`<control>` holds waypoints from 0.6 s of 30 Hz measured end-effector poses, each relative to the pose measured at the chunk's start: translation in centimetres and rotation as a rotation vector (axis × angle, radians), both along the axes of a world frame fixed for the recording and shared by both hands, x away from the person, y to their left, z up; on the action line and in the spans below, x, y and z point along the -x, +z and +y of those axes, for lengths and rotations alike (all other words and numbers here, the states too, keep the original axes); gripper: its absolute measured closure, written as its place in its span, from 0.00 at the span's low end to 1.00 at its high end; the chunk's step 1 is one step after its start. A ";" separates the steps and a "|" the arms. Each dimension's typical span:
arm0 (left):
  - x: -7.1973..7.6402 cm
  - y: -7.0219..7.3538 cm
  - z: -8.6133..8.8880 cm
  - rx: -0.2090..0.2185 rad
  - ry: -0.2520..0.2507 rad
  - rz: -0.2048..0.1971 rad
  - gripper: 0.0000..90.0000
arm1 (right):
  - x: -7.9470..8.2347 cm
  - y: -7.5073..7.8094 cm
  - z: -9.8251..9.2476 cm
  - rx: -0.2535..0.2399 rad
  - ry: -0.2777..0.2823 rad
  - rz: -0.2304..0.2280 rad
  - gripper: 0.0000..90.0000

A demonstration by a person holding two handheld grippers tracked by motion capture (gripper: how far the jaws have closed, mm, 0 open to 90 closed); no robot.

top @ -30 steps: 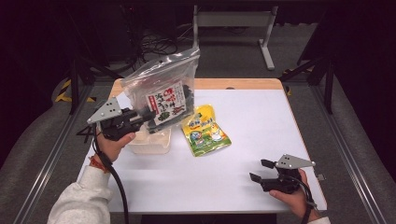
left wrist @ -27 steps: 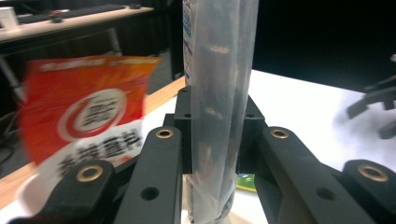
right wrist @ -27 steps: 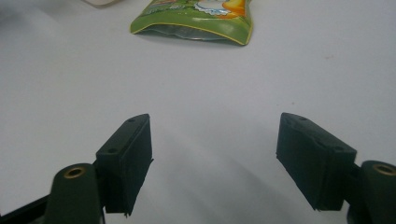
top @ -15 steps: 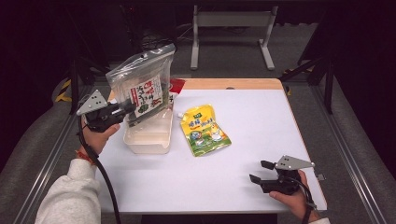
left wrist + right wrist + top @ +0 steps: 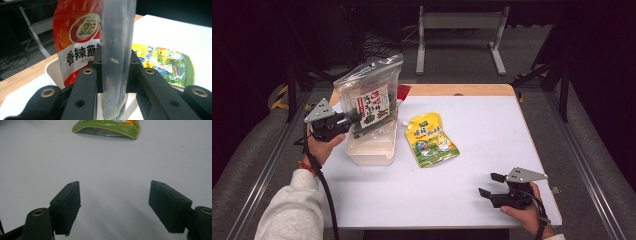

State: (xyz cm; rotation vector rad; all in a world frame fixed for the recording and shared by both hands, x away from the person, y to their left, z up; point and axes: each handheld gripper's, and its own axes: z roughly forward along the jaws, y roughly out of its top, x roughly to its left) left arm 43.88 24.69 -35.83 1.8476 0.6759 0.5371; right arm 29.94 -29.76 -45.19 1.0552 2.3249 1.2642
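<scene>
My left gripper (image 5: pixel 351 119) is shut on the edge of a clear zip bag (image 5: pixel 371 99) with a red-and-white label and dark contents. The bag hangs upright over a white tub (image 5: pixel 368 152) at the table's left. In the left gripper view the clear bag (image 5: pixel 116 47) stands edge-on between the jaws of that gripper (image 5: pixel 116 75). Behind the bag a red snack packet (image 5: pixel 76 37) stands in the tub (image 5: pixel 50 72). My right gripper (image 5: pixel 490 185) rests open near the front right edge, with nothing between its fingers (image 5: pixel 67 205).
A yellow-green spouted pouch (image 5: pixel 430 140) lies flat on the white table (image 5: pixel 492 130) just right of the tub. The same pouch (image 5: pixel 107 126) lies ahead of the right gripper. A wooden strip (image 5: pixel 462 90) runs along the table's far edge.
My left gripper has carried the clear bag to the left and a little lower, so it now hangs over the tub. The right gripper has stayed in place.
</scene>
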 end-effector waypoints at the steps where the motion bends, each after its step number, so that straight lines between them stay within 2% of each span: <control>1: 0.0 -0.1 0.1 0.003 0.004 0.004 0.85 | 0.0 0.0 0.0 0.000 0.000 0.000 0.29; 8: -0.1 -1.0 0.4 0.009 0.014 0.022 0.85 | 0.0 -0.1 0.1 0.001 0.001 0.003 0.28; 11: -0.1 -0.9 0.0 -0.008 0.014 0.021 0.85 | 0.0 -0.1 0.2 0.006 0.004 0.005 0.28; 13: -0.1 -0.9 -0.6 -0.044 0.014 0.011 0.85 | 0.0 -0.1 0.3 0.009 0.005 0.006 0.28; 14: -0.1 -0.9 -0.8 -0.046 0.014 0.014 0.85 | 0.0 -0.1 0.3 0.011 0.006 0.004 0.28; 18: -0.3 -1.4 -0.9 -0.012 0.022 0.018 0.85 | 0.1 0.0 0.3 0.009 0.006 0.000 0.28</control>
